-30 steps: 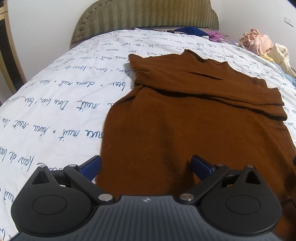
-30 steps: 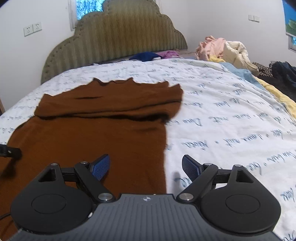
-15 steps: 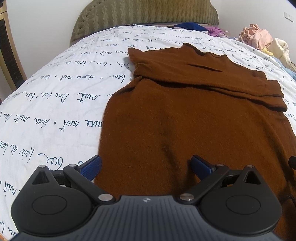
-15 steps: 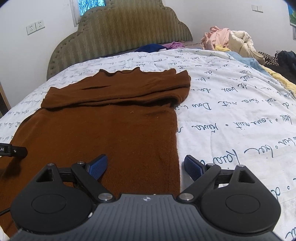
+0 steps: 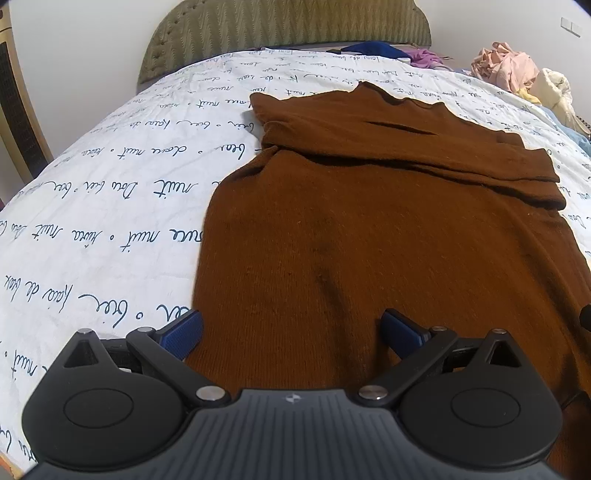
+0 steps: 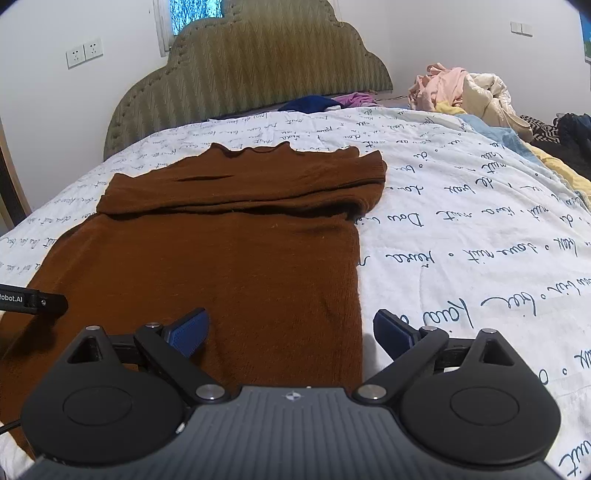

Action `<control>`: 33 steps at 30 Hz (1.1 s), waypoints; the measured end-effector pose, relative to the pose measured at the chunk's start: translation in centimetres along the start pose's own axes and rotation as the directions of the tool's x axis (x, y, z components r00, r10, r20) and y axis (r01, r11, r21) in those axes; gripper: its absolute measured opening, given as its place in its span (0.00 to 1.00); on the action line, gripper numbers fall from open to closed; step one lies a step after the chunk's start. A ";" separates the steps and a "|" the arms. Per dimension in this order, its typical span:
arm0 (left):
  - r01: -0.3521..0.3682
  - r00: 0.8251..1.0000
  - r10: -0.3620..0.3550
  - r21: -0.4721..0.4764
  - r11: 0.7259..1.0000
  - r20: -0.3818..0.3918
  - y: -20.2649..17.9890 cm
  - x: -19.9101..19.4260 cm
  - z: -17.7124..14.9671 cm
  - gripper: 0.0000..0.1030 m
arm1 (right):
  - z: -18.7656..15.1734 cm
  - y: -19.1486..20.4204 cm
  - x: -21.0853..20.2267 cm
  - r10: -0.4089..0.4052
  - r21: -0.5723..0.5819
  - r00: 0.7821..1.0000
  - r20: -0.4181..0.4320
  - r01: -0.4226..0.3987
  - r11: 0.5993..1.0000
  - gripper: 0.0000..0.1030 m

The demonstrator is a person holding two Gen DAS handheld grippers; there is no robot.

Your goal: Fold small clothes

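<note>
Both grippers' jaws spread wide over brown sweater (image 5: pixel 369 240), maybe touching, just-widened on R.

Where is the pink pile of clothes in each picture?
Left wrist view: pink clothes pile at the far upper right, past the brown sweater.
Right wrist view: pink clothes pile upper right, beside a cream bundle.
Shared landmark: the green headboard at the top.
</note>
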State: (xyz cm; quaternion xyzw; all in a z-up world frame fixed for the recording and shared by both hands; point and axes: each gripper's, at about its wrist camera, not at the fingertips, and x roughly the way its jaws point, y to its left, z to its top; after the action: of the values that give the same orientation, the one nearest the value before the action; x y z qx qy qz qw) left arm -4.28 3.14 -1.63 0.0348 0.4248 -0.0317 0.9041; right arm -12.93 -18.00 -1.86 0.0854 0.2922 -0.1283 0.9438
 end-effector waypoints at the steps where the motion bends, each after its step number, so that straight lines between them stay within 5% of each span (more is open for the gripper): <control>1: 0.001 1.000 -0.001 0.000 1.000 0.000 0.0 -0.1 -0.1 1.00 | 0.0 0.0 -0.1 0.001 0.000 1.000 0.001 -0.001 1.000 0.92; 11: 0.000 1.000 0.000 -0.019 1.000 0.001 0.6 -1.2 -1.0 1.00 | -0.8 0.5 -1.6 0.015 -0.070 0.999 0.042 -0.012 0.998 0.92; 33: 0.013 1.000 -0.013 -0.008 1.000 0.016 1.1 -2.2 -2.0 1.00 | -2.1 -0.2 -3.5 0.100 -0.055 0.995 -0.014 -0.101 0.993 0.92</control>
State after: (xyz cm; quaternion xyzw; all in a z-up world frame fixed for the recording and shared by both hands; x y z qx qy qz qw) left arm -7.15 4.46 -1.20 0.0283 0.4181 -0.0362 0.9073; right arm -16.86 -17.08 -1.59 0.0746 0.2962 -0.0721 0.9495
